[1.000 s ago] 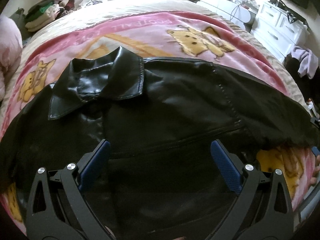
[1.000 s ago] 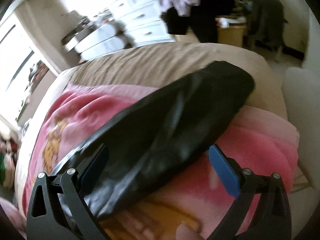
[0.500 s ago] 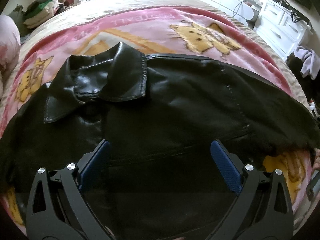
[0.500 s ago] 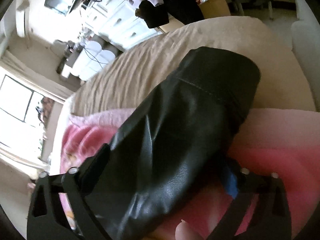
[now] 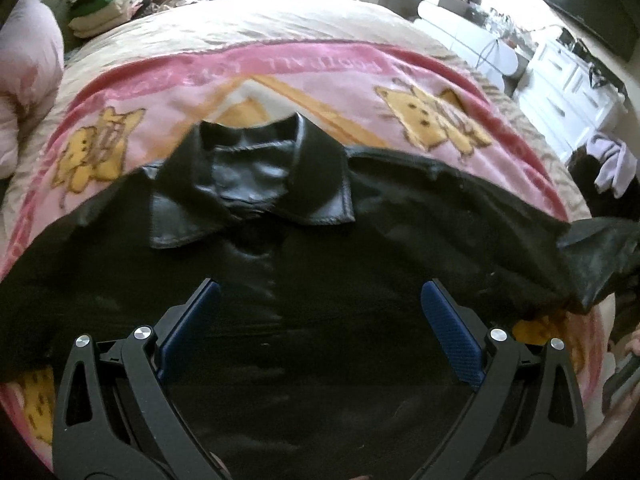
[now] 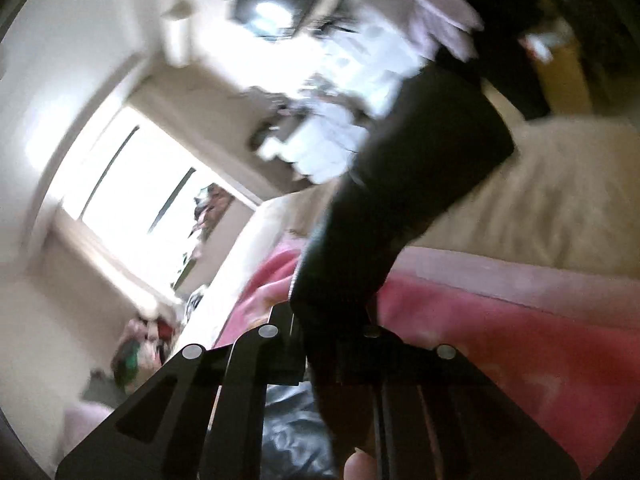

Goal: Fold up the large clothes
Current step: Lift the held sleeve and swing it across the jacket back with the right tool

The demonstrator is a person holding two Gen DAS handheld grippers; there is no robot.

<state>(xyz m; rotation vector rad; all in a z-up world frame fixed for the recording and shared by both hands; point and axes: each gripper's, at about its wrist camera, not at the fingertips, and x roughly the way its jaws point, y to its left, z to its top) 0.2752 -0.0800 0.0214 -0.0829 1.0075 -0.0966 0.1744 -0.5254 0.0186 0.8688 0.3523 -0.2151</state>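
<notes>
On the bed point(image 5: 304, 20), over a pink blanket point(image 5: 320, 76) printed with yellow cats, a black leather jacket point(image 5: 320, 280) lies spread flat, collar point(image 5: 256, 184) toward the far side and its body filling the near half of the left wrist view. Above the jacket's middle hangs the left gripper point(image 5: 320, 316), its blue-padded fingers point(image 5: 448, 328) spread wide; the dark leather shows in the gap between them, but neither pad presses on it. At the right edge of that view one sleeve point(image 5: 592, 256) is lifted off the blanket and bunched.

Seen from the right wrist, which is heavily blurred, the right gripper point(image 6: 332, 320) has its fingers drawn together on that same sleeve point(image 6: 400, 184): the black leather runs up and away from between them, across the pink blanket point(image 6: 500, 328) and the beige bed cover point(image 6: 560, 184) behind. A fingertip of the person's hand point(image 6: 360, 466) shows at the bottom edge, beneath the gripper frame. White drawers point(image 5: 568, 88) stand beyond the bed on the right.
</notes>
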